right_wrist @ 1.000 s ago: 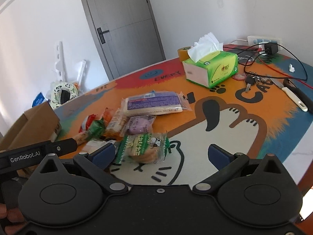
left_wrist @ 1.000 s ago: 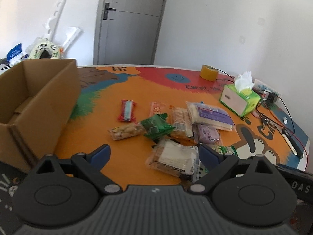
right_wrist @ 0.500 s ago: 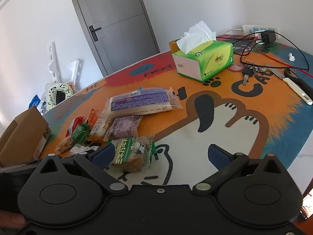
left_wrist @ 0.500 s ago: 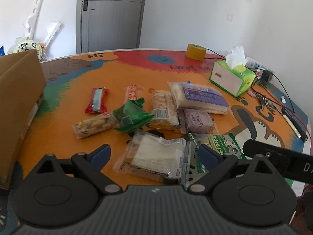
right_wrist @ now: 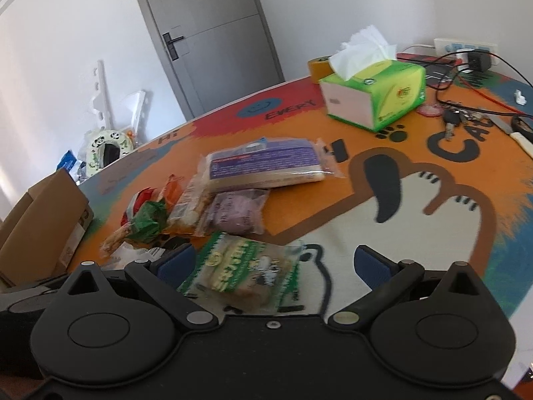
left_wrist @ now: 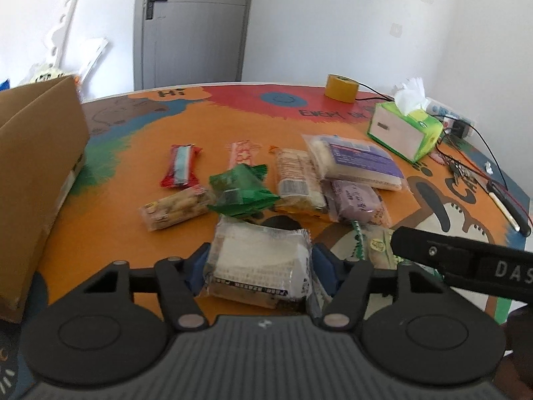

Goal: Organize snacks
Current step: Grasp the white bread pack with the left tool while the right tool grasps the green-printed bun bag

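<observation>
Several snack packets lie in a cluster on the colourful table mat [left_wrist: 140, 233]. My left gripper [left_wrist: 259, 263] is shut on a clear packet of white cake [left_wrist: 260, 263], its blue pads pressing both sides. My right gripper [right_wrist: 271, 266] is open, its pads either side of a green-printed bun packet [right_wrist: 243, 273] without touching it. Further off lie a purple bun packet [left_wrist: 358, 201], a long purple-labelled packet [left_wrist: 356, 163], a green packet [left_wrist: 240, 190], a red bar [left_wrist: 181, 170] and a nut bar [left_wrist: 176, 206].
An open cardboard box [left_wrist: 36, 166] stands at the left edge of the table. A green tissue box [left_wrist: 404, 130], a tape roll [left_wrist: 341, 87], keys and cables [right_wrist: 466, 113] and a knife [left_wrist: 506, 211] sit at the right. A door is behind.
Both grippers moved forward and down toward the snacks. My left gripper closed on the white cake packet. My right gripper came around the green bun packet, still open.
</observation>
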Action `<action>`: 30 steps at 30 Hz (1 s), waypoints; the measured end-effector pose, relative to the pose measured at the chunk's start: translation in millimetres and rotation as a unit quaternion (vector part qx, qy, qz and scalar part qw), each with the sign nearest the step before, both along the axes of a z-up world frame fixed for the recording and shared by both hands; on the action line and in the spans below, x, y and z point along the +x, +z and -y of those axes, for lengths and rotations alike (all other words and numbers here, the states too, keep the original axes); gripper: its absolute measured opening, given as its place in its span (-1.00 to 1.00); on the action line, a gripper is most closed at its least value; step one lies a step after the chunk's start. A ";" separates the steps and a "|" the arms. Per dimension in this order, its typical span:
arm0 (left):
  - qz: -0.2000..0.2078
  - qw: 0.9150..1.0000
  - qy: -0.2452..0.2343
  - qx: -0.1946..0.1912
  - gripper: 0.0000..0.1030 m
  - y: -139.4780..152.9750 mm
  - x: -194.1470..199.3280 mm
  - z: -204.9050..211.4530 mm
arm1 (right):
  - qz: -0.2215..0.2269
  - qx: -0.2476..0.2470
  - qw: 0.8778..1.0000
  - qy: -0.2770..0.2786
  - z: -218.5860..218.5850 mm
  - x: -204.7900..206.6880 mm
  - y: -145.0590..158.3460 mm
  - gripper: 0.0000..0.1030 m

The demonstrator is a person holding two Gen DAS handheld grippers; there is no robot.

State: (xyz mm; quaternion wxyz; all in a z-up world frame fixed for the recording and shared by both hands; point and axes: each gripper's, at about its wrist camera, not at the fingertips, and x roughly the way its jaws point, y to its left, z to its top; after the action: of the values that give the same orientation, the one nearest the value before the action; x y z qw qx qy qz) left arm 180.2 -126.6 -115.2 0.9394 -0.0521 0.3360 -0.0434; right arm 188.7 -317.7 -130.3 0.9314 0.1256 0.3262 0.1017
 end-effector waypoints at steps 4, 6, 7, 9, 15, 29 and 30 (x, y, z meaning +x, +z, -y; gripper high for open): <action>0.005 1.000 0.012 -0.008 0.10 4.9 -5.5 -11.7 | 0.001 -0.002 1.000 0.008 -9.0 4.0 -1.7 1.00; 0.004 1.000 0.016 -0.009 0.08 5.2 -7.1 -15.7 | -0.001 -0.004 1.000 0.012 -13.7 7.0 -3.1 1.00; 0.003 1.000 0.019 -0.010 0.08 5.0 -7.8 -17.7 | -0.001 -0.007 1.000 0.013 -16.9 8.5 -3.7 1.00; 0.002 1.000 0.024 -0.012 0.08 5.2 -9.0 -21.7 | 0.001 -0.013 1.000 0.017 -22.4 10.8 -4.4 1.00; 0.002 0.999 0.039 -0.011 0.10 4.4 -10.7 -31.0 | -0.006 -0.046 0.999 0.019 -35.8 18.9 -9.0 1.00; -0.007 0.998 0.047 0.031 0.58 -2.5 -7.8 -17.1 | -0.001 -0.066 0.998 0.017 -18.6 8.1 -5.1 0.37; -0.006 0.998 0.049 0.035 0.58 -2.9 -8.3 -17.5 | -0.002 -0.065 0.998 0.015 -18.1 7.5 -4.7 0.38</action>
State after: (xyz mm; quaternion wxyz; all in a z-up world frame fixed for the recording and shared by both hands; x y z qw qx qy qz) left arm 172.0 -109.0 -118.1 0.9397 -0.0359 0.3397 0.0148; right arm 196.2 -299.7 -135.0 0.9352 0.0601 0.3360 0.0944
